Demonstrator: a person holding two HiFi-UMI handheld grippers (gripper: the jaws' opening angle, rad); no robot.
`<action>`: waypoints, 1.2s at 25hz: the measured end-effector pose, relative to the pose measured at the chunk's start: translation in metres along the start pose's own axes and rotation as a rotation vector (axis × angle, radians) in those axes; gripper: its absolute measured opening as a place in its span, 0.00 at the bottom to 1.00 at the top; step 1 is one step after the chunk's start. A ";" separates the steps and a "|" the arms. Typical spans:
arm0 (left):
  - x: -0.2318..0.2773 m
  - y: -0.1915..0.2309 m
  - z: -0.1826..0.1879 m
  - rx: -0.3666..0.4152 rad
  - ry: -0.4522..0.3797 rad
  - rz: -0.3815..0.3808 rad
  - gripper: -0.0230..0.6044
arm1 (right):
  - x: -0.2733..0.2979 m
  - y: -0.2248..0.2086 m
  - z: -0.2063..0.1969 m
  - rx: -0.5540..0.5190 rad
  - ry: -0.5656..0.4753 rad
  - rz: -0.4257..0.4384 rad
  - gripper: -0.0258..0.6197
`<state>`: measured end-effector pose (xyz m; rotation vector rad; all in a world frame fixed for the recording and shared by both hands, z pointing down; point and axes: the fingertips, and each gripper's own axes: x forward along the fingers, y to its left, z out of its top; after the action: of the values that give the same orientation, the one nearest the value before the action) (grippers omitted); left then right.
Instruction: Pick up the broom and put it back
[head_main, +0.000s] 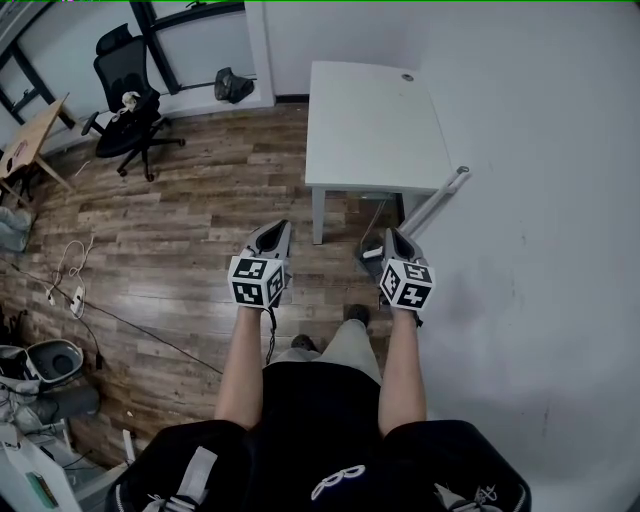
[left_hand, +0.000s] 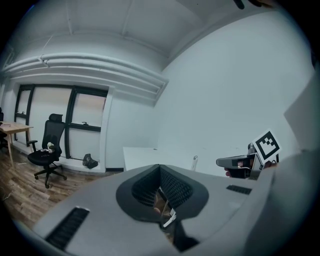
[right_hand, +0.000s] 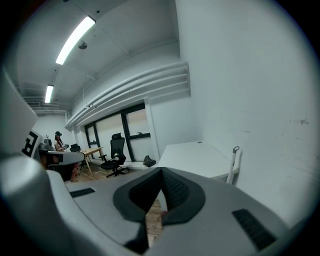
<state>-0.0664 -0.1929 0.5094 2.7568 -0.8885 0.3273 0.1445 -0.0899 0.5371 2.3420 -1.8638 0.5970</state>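
Broom leans on wall by desk, untouched; left gripper & right gripper closed, empty; looks done or unstarted.

floor: wood planks, glossy | table: smooth, matt top | broom handle: possibly metal, slight sheen

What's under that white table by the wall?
Only the front strip shows: wood floor, a white leg and what looks like a thin hanging cord. The tabletop covers everything farther back.
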 end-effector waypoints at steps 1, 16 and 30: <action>0.001 -0.002 0.000 0.001 0.000 -0.002 0.05 | 0.000 -0.001 0.000 0.001 0.000 0.000 0.08; 0.011 -0.017 0.011 -0.005 -0.022 -0.022 0.05 | -0.003 -0.013 0.007 -0.011 -0.007 0.020 0.08; 0.017 -0.021 0.011 -0.038 -0.019 -0.034 0.05 | -0.002 -0.007 0.009 -0.020 -0.005 0.054 0.08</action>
<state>-0.0389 -0.1887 0.5003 2.7414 -0.8423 0.2763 0.1529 -0.0895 0.5293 2.2896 -1.9315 0.5748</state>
